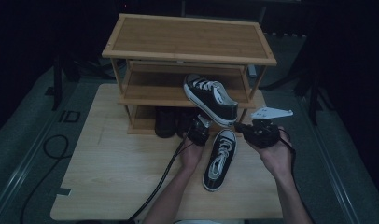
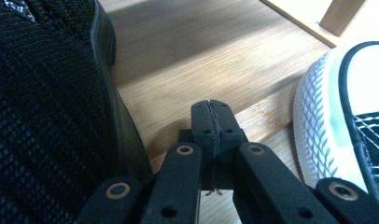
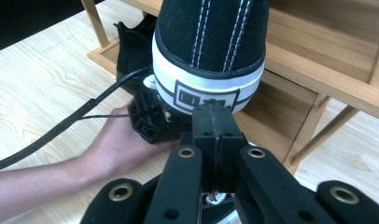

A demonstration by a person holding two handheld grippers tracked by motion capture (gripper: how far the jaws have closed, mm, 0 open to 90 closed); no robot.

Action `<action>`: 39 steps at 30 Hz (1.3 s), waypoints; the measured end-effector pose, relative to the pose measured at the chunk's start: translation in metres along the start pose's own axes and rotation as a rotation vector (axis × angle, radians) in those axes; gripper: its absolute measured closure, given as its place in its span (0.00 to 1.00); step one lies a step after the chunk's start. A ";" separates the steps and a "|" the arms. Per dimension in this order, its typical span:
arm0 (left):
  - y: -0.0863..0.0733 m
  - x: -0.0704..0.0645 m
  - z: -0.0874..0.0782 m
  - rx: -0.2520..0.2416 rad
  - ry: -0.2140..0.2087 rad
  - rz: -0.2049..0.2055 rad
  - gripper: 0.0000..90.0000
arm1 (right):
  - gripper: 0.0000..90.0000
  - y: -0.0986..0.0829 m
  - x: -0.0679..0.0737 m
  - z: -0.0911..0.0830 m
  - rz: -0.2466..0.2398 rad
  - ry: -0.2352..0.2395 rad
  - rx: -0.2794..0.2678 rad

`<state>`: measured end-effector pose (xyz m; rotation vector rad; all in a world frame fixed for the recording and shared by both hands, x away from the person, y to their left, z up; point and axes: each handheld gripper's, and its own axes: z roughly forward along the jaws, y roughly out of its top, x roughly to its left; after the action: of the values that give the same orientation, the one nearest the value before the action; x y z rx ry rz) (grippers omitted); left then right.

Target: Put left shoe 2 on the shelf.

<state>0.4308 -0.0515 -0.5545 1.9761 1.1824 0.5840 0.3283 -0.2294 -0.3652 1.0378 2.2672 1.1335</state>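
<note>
Sneaker point(image 1: 210, 99) propped mid-air on my closed, empty L gripper point(image 1: 198, 132) and R gripper point(image 1: 253, 131); nothing clamped, so could slide off shelf point(image 1: 150, 95).

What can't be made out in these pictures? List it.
- High view: what bears the raised sneaker; its own sole hides the underside.
- High view: the dark shoes low in the rack are in shadow; number and type unclear.
- Right gripper view: the heel label is blurred and partly behind the shut right tool.
- Left gripper view: the mesh shoe, beside the shut left tool, is cut by the frame edges.
</note>
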 end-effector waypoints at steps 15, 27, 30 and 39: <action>0.000 0.001 -0.001 0.011 0.000 0.008 1.00 | 1.00 0.007 0.009 0.012 -0.009 0.035 -0.003; 0.000 0.000 0.000 0.001 0.001 0.001 1.00 | 1.00 0.014 0.015 0.027 -0.009 0.056 -0.007; 0.000 0.000 0.000 -0.001 -0.005 -0.002 1.00 | 1.00 0.018 0.019 0.031 -0.024 0.066 -0.006; -0.001 -0.001 0.000 -0.009 0.000 -0.003 1.00 | 1.00 0.026 0.025 0.044 -0.042 0.098 -0.005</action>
<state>0.4300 -0.0518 -0.5554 1.9668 1.1808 0.5870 0.3510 -0.1781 -0.3706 0.9480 2.3487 1.1965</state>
